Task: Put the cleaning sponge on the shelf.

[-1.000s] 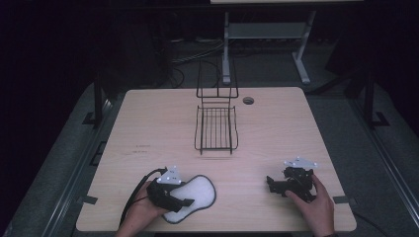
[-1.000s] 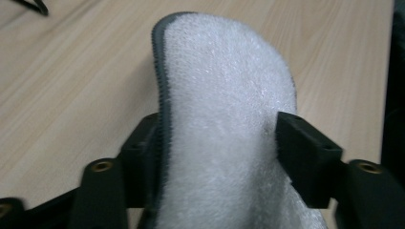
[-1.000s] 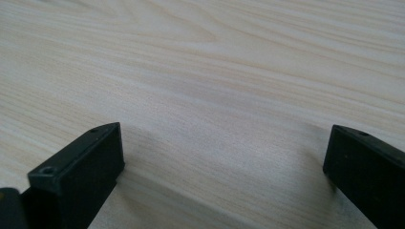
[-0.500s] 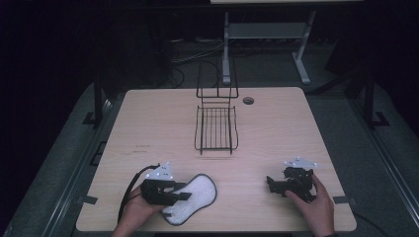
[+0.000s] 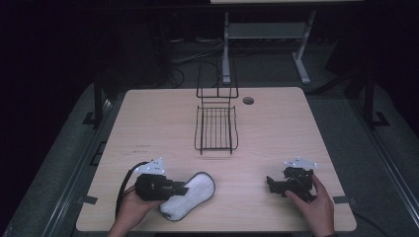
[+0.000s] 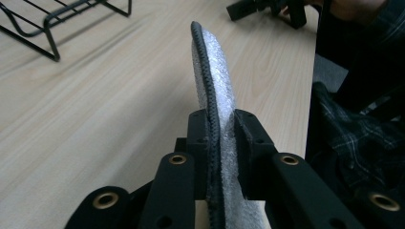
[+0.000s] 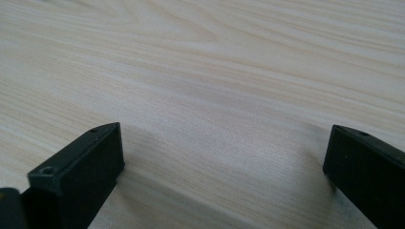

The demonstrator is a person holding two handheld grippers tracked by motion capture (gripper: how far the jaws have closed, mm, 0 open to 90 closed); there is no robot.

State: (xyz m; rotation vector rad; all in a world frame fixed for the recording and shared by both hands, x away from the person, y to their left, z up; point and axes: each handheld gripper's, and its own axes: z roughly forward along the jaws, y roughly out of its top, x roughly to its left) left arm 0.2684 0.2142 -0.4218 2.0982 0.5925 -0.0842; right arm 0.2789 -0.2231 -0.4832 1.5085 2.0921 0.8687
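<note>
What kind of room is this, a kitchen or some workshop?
Probably a lab or recording space, not a kitchen: a bare wooden table in a dark room, loose cables behind it, and hand-held grippers instead of ordinary tools.

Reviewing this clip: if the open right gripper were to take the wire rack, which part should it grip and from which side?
Probably a top rim wire of the rack, from above on its right side. The wires are thin, so open jaws can straddle one. The right gripper sits on that side of the table; the left gripper already holds the pad.
</note>
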